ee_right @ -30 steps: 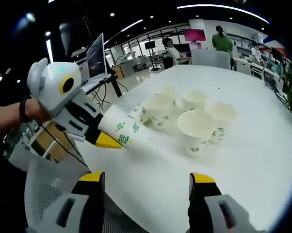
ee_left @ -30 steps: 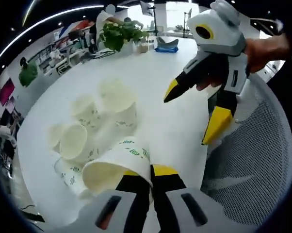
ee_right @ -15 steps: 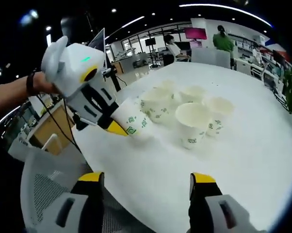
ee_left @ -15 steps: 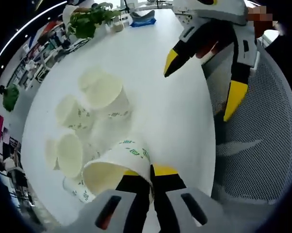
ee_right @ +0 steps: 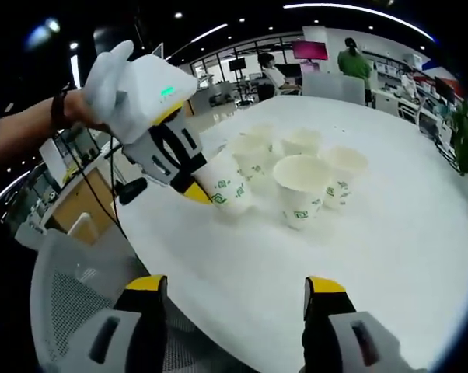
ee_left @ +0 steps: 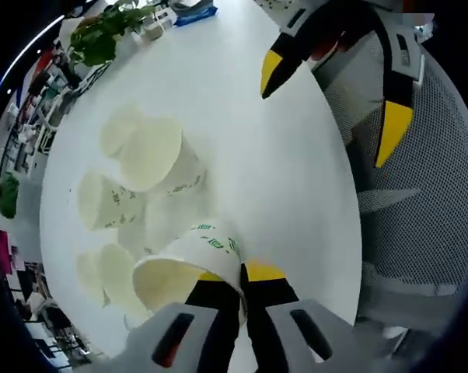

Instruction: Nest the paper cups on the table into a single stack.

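- While my left gripper (ee_left: 242, 276) is clamped shut on the rim of a paper cup (ee_left: 189, 260), that held cup lies tilted, its open mouth facing about eight o'clock in the left gripper view.
- From the right gripper view, the same left gripper (ee_right: 189, 186) comes in from ten o'clock with a hand (ee_right: 78, 109) behind it, and the held cup (ee_right: 225, 183) sits at the near edge of the cluster with its base just over the white table (ee_right: 389, 233).
- My right gripper (ee_right: 234, 299) stands wide open, its two yellow-tipped jaws well apart at six o'clock of its own view, with nothing between them.
- From the left gripper view, my right gripper (ee_left: 339, 97) hangs at one o'clock, jaws spread, over the table edge.
- Loose cups (ee_right: 300, 186) stand together near the middle of the table, at twelve o'clock from my right jaws; the nearest has its mouth up and a green print on its side.
- Seen from the left gripper view, those loose cups (ee_left: 152, 155) spread from nine to eleven o'clock, some touching each other.
- A mesh chair (ee_left: 420, 233) sits beside the table at three o'clock in the left gripper view.
- A green plant (ee_left: 98, 39) stands at the far table edge at eleven o'clock.
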Action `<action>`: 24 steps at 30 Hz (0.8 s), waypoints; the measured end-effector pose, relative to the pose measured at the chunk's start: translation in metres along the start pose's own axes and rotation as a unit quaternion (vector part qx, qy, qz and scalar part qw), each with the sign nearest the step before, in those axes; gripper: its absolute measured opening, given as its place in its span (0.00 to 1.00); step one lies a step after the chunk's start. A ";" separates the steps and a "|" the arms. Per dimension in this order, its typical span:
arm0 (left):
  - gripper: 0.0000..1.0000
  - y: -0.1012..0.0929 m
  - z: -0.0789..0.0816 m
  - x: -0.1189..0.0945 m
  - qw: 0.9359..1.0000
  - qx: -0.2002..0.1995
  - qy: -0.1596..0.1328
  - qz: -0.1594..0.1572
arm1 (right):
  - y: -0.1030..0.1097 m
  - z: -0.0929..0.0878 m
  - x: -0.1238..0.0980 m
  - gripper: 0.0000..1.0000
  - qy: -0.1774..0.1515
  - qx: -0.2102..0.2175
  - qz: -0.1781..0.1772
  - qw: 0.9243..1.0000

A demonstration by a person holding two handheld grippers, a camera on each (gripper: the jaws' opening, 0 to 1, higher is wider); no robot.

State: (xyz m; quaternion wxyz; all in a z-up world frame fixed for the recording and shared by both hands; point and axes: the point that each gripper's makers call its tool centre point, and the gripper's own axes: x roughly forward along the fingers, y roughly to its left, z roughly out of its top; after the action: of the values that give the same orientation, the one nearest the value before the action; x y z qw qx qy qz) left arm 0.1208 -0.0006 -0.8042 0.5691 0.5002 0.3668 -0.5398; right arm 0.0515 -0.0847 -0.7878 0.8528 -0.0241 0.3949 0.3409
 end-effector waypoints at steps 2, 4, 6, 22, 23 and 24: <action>0.00 0.004 -0.001 0.001 1.000 0.008 0.010 -0.001 | -0.002 0.000 0.000 0.71 -0.001 0.001 -0.001 1.000; 0.00 0.004 -0.004 0.000 0.999 0.024 0.030 0.003 | -0.003 -0.001 0.000 0.71 -0.001 0.002 -0.001 1.000; 0.00 0.007 -0.005 0.002 0.999 0.029 0.036 -0.001 | -0.003 -0.002 0.000 0.71 0.000 0.001 0.000 1.000; 0.00 0.011 -0.004 0.008 0.998 0.041 0.055 -0.014 | -0.008 0.004 0.001 0.75 -0.024 0.014 -0.006 1.000; 0.00 0.011 -0.004 0.008 0.998 0.041 0.055 -0.014 | -0.008 0.004 0.000 0.76 -0.025 0.014 -0.006 1.000; 0.00 0.012 -0.004 0.007 0.998 0.041 0.055 -0.014 | -0.008 0.004 0.001 0.76 -0.026 0.014 -0.007 1.000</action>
State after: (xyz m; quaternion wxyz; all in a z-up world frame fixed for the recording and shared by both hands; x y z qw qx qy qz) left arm 0.1337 0.0009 -0.8103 0.5197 0.5471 0.3822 -0.5334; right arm 0.0593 -0.0892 -0.7873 0.8653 -0.0066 0.3773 0.3299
